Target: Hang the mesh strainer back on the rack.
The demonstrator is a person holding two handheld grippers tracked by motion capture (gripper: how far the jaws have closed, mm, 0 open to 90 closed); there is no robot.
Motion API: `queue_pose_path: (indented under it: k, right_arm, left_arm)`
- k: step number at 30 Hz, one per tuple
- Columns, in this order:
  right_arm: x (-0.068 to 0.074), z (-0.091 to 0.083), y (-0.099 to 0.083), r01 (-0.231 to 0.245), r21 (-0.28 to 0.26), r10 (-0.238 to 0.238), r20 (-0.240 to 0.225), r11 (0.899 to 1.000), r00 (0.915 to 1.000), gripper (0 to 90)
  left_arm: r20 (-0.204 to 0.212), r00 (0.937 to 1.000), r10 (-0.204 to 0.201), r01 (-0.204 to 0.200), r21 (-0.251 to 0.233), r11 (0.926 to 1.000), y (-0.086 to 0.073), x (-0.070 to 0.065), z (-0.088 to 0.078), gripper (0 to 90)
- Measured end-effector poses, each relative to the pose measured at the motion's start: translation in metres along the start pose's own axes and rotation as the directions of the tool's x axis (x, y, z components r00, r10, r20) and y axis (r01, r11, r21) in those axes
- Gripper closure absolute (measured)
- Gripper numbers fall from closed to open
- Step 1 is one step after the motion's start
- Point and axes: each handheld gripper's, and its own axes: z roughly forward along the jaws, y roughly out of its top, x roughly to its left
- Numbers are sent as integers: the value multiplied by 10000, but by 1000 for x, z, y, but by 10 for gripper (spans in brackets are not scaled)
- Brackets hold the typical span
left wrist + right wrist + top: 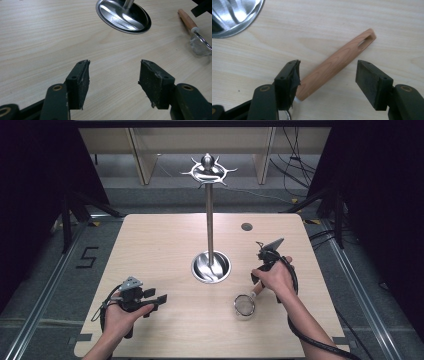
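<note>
strainer (244,305) lay flat on the wooden table (165,240), near the front and to the right of the shiny metal stand (210,222). its wooden handle (337,63) had a slot at the far end. the right gripper (329,77) hung just over that handle with its jaws wide apart, one on each side of the wood, and it held nothing. the near end of the handle was just beside one jaw. it looked like the grab step was in hand. next, i think, the jaws needed to go down a bit and close on the wood, well in from the slot. the left gripper (113,80) waited far off on the left with its jaws wide apart and nothing in them. a black "5" (87,257) was marked on the floor to the left of the table. i could read no other words or brand names.
</note>
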Motion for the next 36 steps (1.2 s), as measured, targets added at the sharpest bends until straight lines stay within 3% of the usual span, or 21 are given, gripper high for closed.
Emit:
queue_pose_path:
  k: [8,10,12,13,14,17,18,19,23,26,30,31,32,33,36]
  right_arm:
    - [6,16,-1,-240,344,240,5,9991,9997,361]
    - [11,18,0,-754,547,756,-28,9957,9971,351]
    - [14,21,-3,-798,571,790,160,9952,9967,326]
    - [13,23,-5,-434,536,422,236,9976,9988,331]
    - [16,24,-5,-734,722,722,186,9947,9972,323]
    - [18,30,-8,-613,960,601,154,9935,9981,333]
    - [17,33,-8,-501,1041,509,-45,9933,9987,363]
    - [21,33,-8,-815,1054,808,108,9911,9967,366]
    - [20,32,-7,-539,988,532,92,9937,9985,440]
    - [20,31,-6,-802,998,794,115,9918,9968,435]
    - [17,33,-5,-552,715,536,244,9959,9983,426]
    - [14,33,-6,-45,759,15,384,9971,9993,428]
    - [14,33,-6,-116,792,87,361,9968,9993,435]
    - [15,32,-2,-614,981,589,281,9933,9979,469]
    - [14,33,-4,-247,724,217,426,9971,9989,512]
  left_arm:
    - [-11,10000,7,-7,180,9998,-1,1,2,405]
    - [-35,10000,38,-38,122,9999,0,0,1,405]
    - [-42,10000,0,0,78,10000,0,0,1,404]
    - [-31,10000,-6,6,43,10000,0,0,1,404]
    - [-40,10000,68,-68,107,9999,0,1,1,405]
    - [-45,10000,53,-52,121,9999,-1,0,0,404]
    - [9,10000,50,-50,51,10000,0,0,1,404]
    - [-1,10000,52,-52,85,10000,0,0,0,404]
    - [-41,10000,1,-1,55,10000,0,1,0,404]
    - [19,10000,51,-52,57,10000,0,0,0,404]
    - [-32,9999,125,-125,141,9998,0,-1,0,406]
    - [-29,9999,154,-153,136,9998,0,0,0,406]
    - [-38,9999,129,-128,78,9999,0,0,0,406]
    - [-47,9999,136,-136,46,9999,0,0,-1,406]
    - [-47,9999,135,-135,71,9999,0,0,0,406]
